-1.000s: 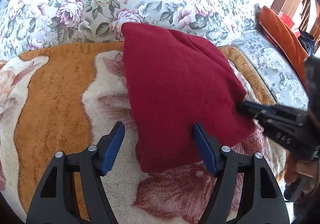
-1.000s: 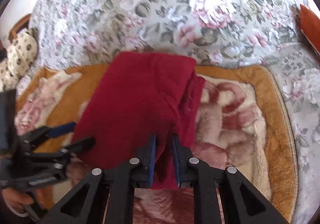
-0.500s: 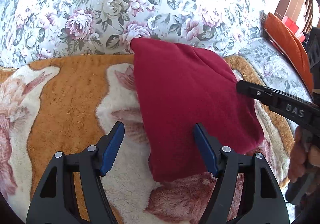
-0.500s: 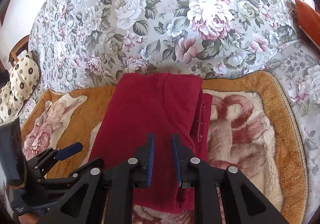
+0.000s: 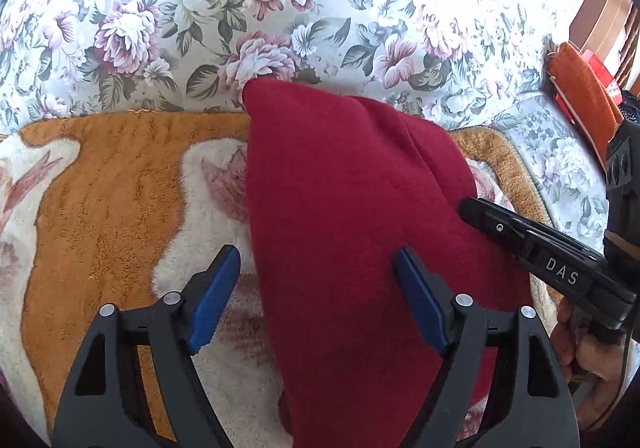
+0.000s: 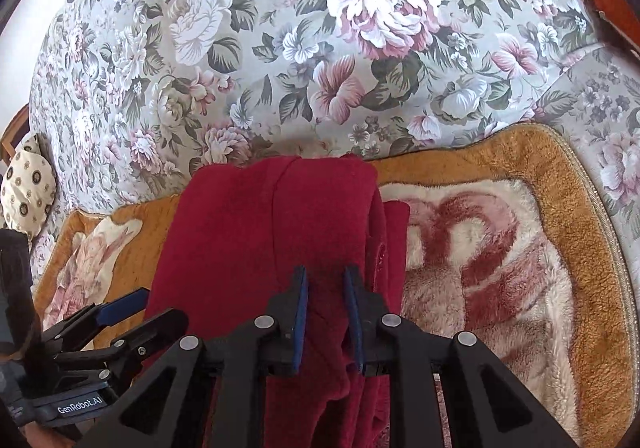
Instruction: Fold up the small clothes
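red folded garment lying lengthwise away (on plush blanket), right tongs pinching its near edge, left tongs spread

Left tongs gape over the red garment; right tongs apparently touch it.

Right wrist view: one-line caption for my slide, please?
Right gripper pinches a fold of the dark red garment lying on the orange floral blanket; left gripper open at its edge.
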`<act>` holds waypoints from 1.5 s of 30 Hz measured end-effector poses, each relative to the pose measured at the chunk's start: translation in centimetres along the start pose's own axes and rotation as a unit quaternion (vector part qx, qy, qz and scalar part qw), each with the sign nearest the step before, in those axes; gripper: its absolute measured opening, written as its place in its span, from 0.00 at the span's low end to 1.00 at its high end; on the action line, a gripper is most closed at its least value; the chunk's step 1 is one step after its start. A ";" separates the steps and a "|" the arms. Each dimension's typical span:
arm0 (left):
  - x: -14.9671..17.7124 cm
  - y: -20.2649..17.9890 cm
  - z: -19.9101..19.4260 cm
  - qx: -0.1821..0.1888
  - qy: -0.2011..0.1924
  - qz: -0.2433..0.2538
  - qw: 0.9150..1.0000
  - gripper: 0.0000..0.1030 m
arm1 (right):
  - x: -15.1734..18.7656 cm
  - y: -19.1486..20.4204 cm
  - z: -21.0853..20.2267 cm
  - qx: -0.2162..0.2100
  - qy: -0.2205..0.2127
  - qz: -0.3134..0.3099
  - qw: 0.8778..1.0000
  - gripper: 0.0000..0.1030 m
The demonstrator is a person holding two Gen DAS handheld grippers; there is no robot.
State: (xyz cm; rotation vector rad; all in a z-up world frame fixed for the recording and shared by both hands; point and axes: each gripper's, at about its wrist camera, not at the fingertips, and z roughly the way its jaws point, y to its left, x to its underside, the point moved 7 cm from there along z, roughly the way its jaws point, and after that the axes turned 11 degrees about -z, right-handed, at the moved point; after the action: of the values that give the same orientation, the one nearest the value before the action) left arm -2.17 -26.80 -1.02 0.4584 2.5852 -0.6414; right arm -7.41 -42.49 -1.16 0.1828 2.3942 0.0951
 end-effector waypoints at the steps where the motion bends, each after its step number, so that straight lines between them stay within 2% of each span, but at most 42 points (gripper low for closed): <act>1: 0.0 0.1 0.2 0.000 0.001 -0.002 1.000 0.80 | 0.1 0.1 0.2 0.004 -0.001 -0.010 1.000 0.17; 3: 0.0 0.3 0.4 -0.003 0.001 -0.006 1.000 0.84 | 0.2 0.1 0.5 0.005 -0.003 -0.015 1.000 0.17; 6: 0.0 0.2 0.4 -0.007 0.001 0.001 1.000 0.84 | -0.1 0.0 0.1 -0.002 0.003 -0.004 1.000 0.17; 12: 0.0 0.3 0.4 -0.011 0.001 0.006 1.000 0.84 | 0.3 1.1 -3.1 -0.023 -0.012 0.008 1.000 0.18; 14: 0.0 0.4 0.4 -0.010 0.002 0.004 1.000 0.84 | 1.0 1.4 -3.6 -0.020 -0.014 0.002 1.000 0.25; 16: 0.1 0.4 0.4 -0.008 0.002 0.004 1.000 0.84 | 2.1 1.1 -2.6 0.000 0.008 -0.001 1.000 0.32; 19: 0.2 0.5 0.3 -0.002 0.008 0.001 1.000 0.84 | 2.5 0.7 -2.3 -0.002 0.007 0.002 1.000 0.34; 22: 0.3 0.9 -0.1 0.025 0.024 -0.014 0.999 0.84 | 2.2 0.1 -3.2 -0.030 -0.011 0.026 0.999 0.38; 23: 0.4 1.2 -0.2 0.034 0.031 -0.023 0.999 0.84 | 2.2 -0.2 -3.4 -0.034 -0.014 0.035 0.999 0.45; 28: 0.9 2.6 -0.4 0.074 0.052 -0.062 0.994 0.84 | 2.7 -1.8 -3.1 -0.065 -0.025 0.074 0.995 0.63; 34: 1.3 2.6 1.8 0.131 0.088 -0.114 0.981 0.86 | 3.5 -2.8 0.1 -0.147 -0.013 0.136 0.980 0.69; 36: 1.4 2.4 2.3 0.137 0.082 -0.121 0.980 0.93 | 3.8 -2.9 1.1 -0.166 -0.010 0.152 0.974 0.72; 39: 1.6 1.5 2.2 0.128 0.068 -0.094 0.985 0.94 | 3.4 -2.3 1.6 -0.176 -0.016 0.144 0.974 0.72; 40: 1.7 1.2 2.1 0.135 0.065 -0.084 0.985 0.94 | 3.3 -1.9 1.5 -0.170 -0.013 0.136 0.976 0.67; 41: 1.8 0.7 1.9 0.149 0.065 -0.075 0.984 0.86 | 3.1 -1.7 1.3 -0.164 -0.014 0.132 0.977 0.60; 43: 2.0 0.3 1.1 0.134 0.053 -0.058 0.988 0.80 | 2.7 -0.9 0.4 -0.150 -0.017 0.116 0.982 0.50; 45: 2.2 0.1 -0.5 0.139 0.045 -0.047 0.988 0.74 | 2.3 0.0 -1.0 -0.146 -0.026 0.103 0.984 0.46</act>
State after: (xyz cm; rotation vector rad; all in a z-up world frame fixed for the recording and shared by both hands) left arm -4.15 -26.00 -1.72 0.4633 2.6234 -1.0439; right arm -9.77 -42.19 -1.90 0.2885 2.2711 0.5283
